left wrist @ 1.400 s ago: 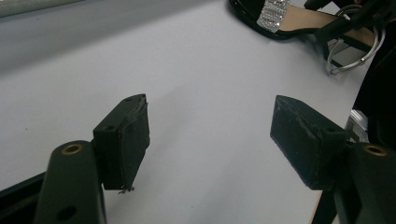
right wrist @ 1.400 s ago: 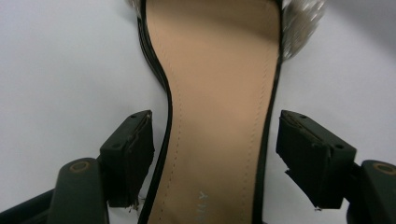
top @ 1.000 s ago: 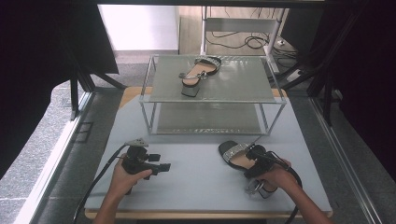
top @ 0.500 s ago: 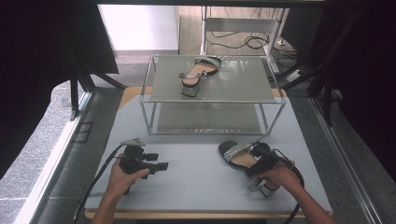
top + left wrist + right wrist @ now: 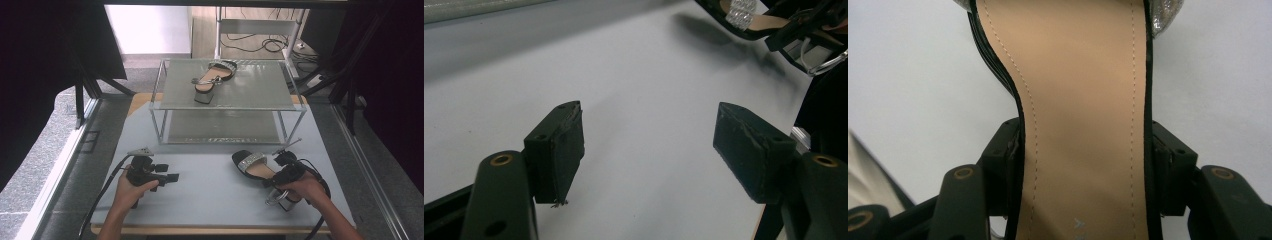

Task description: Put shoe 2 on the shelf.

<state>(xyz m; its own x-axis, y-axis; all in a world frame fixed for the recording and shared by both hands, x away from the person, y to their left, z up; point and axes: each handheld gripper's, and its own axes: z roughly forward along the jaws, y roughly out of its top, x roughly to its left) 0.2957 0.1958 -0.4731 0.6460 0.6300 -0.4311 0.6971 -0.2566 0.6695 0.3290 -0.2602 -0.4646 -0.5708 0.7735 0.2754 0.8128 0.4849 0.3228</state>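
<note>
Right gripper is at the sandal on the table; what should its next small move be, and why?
Probably a short lift straight up. The right gripper has just been closing, and its jaws now sit against both edges of the sandal at the narrow waist of the sole. The matching sandal already lies on the wire shelf, so this one likely goes up beside it. The left gripper is open and apart.

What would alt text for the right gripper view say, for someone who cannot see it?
A sandal's tan insole with stitched black edging runs up the middle of the picture, clasped at its narrow waist between the two black jaws of the right hand-held gripper. Beneath it lies a pale grey table, and a bit of sparkly strap shows at the top right.
</note>
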